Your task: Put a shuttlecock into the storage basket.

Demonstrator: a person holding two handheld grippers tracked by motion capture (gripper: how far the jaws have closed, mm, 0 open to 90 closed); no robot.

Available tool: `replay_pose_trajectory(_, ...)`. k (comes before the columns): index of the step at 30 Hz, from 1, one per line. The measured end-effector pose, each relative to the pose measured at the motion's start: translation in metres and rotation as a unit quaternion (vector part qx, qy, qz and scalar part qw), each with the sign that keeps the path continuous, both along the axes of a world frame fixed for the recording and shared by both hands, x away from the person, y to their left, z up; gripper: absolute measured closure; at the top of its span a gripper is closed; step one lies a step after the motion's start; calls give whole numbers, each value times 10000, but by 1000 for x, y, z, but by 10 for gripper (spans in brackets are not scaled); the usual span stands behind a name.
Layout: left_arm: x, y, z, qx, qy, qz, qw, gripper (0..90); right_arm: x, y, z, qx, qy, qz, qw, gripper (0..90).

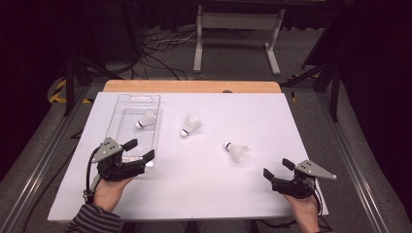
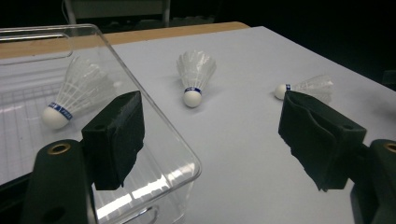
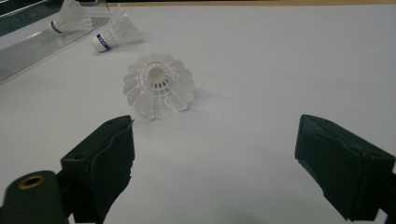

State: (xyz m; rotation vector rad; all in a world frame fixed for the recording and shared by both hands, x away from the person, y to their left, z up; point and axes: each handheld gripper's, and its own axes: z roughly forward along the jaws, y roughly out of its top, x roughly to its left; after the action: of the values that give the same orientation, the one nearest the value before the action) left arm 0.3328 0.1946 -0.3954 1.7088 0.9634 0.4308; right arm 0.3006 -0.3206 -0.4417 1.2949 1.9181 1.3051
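We cannot make out the near end of the clear plastic bin (image 1: 132, 104) in the high view, because the left gripper (image 1: 142, 150) sits over it at the lower left of the frame; the bin's thin walls are also hard to trace against the white table sheet (image 1: 272, 121). In the left gripper view the bin (image 2: 154, 123) is cut off by the left and bottom edges, and one jaw stands in front of its wall. We see one shuttlecock inside the bin (image 1: 146, 119), blurred through the plastic in the left gripper view (image 2: 74, 91).

Our left gripper (image 2: 210, 140) is spread wide and grips nothing; one jaw hangs over the bin's near corner, the other over bare sheet. Whether it touches the rim we cannot tell.

Our right gripper (image 1: 276, 168), at the lower right of the high view, is also wide apart and empty (image 3: 215, 163). The nearest shuttlecock (image 3: 159, 86) lies on the sheet just ahead of its jaws, skirt towards the camera, untouched. The middle shuttlecock (image 1: 190, 124) lies near the centre of the high view, just right of the bin
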Motion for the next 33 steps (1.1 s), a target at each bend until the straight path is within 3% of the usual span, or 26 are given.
replay_pose_trajectory(20,15,-33,1,-104,11,-271,9996,240,0,0,0,-3,-16,2,10000,125)
replay_pose_trajectory(33,23,-53,3,28,3,-416,9991,244,0,0,0,26,-28,22,10000,124)
